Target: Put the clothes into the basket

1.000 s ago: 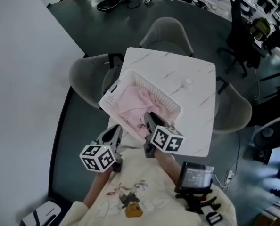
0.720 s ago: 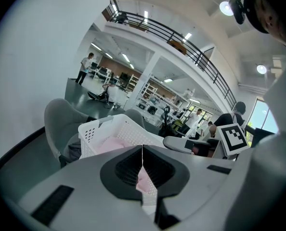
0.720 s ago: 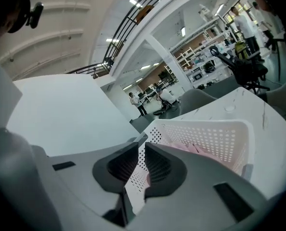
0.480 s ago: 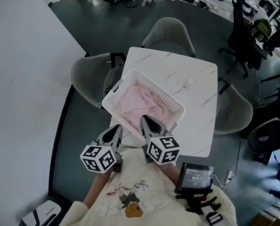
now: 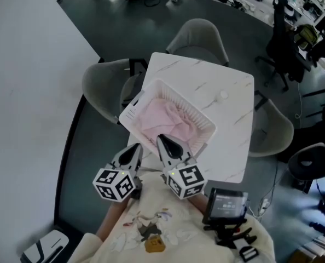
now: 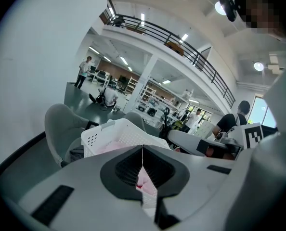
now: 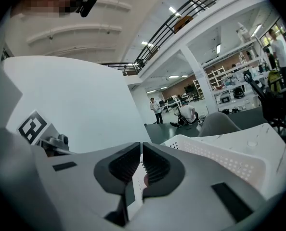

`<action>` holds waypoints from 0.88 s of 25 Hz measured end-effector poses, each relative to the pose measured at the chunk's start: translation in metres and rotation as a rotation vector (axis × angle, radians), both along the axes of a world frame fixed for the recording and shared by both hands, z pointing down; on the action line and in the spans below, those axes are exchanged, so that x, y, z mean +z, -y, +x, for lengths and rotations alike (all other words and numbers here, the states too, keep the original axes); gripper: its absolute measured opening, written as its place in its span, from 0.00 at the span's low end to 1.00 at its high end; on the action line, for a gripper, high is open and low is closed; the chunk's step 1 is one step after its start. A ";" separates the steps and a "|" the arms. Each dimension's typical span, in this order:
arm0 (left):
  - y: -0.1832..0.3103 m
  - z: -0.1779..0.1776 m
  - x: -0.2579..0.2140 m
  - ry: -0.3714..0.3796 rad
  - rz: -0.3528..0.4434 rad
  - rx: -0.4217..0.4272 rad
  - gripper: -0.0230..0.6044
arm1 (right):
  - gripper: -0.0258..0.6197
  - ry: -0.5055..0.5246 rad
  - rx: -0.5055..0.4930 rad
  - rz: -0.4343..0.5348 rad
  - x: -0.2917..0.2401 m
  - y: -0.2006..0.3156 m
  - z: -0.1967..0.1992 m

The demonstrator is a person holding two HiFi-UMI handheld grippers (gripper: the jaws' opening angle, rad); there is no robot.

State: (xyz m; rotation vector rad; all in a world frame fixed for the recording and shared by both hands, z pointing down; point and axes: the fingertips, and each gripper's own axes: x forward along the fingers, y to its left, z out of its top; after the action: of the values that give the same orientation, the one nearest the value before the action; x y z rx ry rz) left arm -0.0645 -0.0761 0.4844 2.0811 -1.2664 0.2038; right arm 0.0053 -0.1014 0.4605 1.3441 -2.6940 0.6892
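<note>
Nearest, behind and right of the right jaws: a black device (image 5: pixel 226 206) at the person's chest.

Both grippers sit side by side, pointing away from the person and slightly down.

Left gripper (image 5: pixel 134 149): jaws pressed together along one thin seam, nothing between them. The right gripper's marker cube (image 6: pixel 253 134) shows off to the right of these jaws.

Right gripper (image 5: pixel 162 141): jaws closed as well, pads meeting, empty. The left gripper's marker cube (image 7: pixel 32 127) shows to the left of these jaws.

Just ahead of both pairs of jaws: a white perforated basket (image 5: pixel 131 113) on the near-left part of a white marbled table (image 5: pixel 228 114).
- In the head view the right jaws' tips lie over the basket's near rim.
- The left jaws' tips stop just short of that rim, further left.

Pink clothes (image 5: pixel 165 122) lie heaped inside the basket, ahead of the jaws and apart from both. In the left gripper view a patch of pink shows through the gap below the closed pads. In the right gripper view the basket's wall stands ahead and right of the tips, with the table top behind it.

Beyond the basket:
- a grey chair (image 5: pixel 198 37) past the table's far edge
- a second chair (image 5: pixel 102 86) left of the jaws
- a third chair (image 5: pixel 274 127) to the right

Farthest out: a dark floor, a black office chair (image 5: pixel 277 43) and cluttered desks. A standing person (image 6: pixel 85 71) is small in the distance.
</note>
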 end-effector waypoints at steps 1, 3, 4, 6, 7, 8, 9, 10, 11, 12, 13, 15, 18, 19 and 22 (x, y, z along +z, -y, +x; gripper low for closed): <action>0.001 -0.001 -0.002 -0.004 0.005 -0.002 0.06 | 0.08 -0.007 -0.004 0.008 -0.002 0.000 -0.002; 0.003 -0.003 -0.006 -0.022 0.018 -0.011 0.05 | 0.08 -0.018 -0.007 0.014 -0.003 0.001 -0.004; 0.003 -0.005 -0.009 -0.031 0.026 -0.014 0.05 | 0.08 -0.022 -0.007 0.015 -0.004 0.001 -0.004; 0.003 -0.005 -0.013 -0.037 0.038 -0.010 0.05 | 0.08 -0.028 -0.006 0.022 -0.006 0.002 -0.005; 0.003 -0.004 -0.015 -0.032 0.044 -0.004 0.05 | 0.08 -0.029 -0.006 0.027 -0.009 0.002 -0.006; 0.002 -0.003 -0.017 -0.021 0.051 0.005 0.05 | 0.08 -0.028 -0.008 0.032 -0.011 0.002 -0.008; 0.002 -0.003 -0.019 -0.005 0.061 0.012 0.05 | 0.08 -0.028 -0.011 0.035 -0.013 0.002 -0.010; 0.001 -0.004 -0.022 0.015 0.072 0.017 0.05 | 0.08 -0.030 -0.016 0.036 -0.014 0.002 -0.012; -0.001 -0.005 -0.025 0.040 0.085 0.021 0.05 | 0.08 -0.035 -0.021 0.036 -0.013 0.002 -0.014; -0.003 -0.005 -0.027 0.065 0.097 0.024 0.05 | 0.08 -0.043 -0.025 0.036 -0.013 0.002 -0.016; -0.004 -0.005 -0.028 0.086 0.107 0.028 0.05 | 0.08 -0.052 -0.027 0.035 -0.012 0.001 -0.016; -0.008 -0.003 -0.029 0.103 0.113 0.036 0.05 | 0.08 -0.064 -0.031 0.029 -0.013 0.001 -0.016; -0.009 -0.004 -0.029 0.103 0.111 0.036 0.05 | 0.07 -0.071 -0.041 0.015 -0.015 0.000 -0.021; -0.008 -0.004 -0.029 0.100 0.110 0.034 0.05 | 0.07 -0.075 -0.044 0.010 -0.014 0.000 -0.022; -0.003 -0.001 -0.026 0.089 0.112 0.033 0.05 | 0.08 -0.090 -0.055 -0.010 -0.007 0.003 -0.022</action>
State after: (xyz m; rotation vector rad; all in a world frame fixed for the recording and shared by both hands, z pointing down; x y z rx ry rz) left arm -0.0658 -0.0733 0.4587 2.2108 -1.3234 0.2482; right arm -0.0168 -0.1042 0.4539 1.2620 -2.6421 0.6211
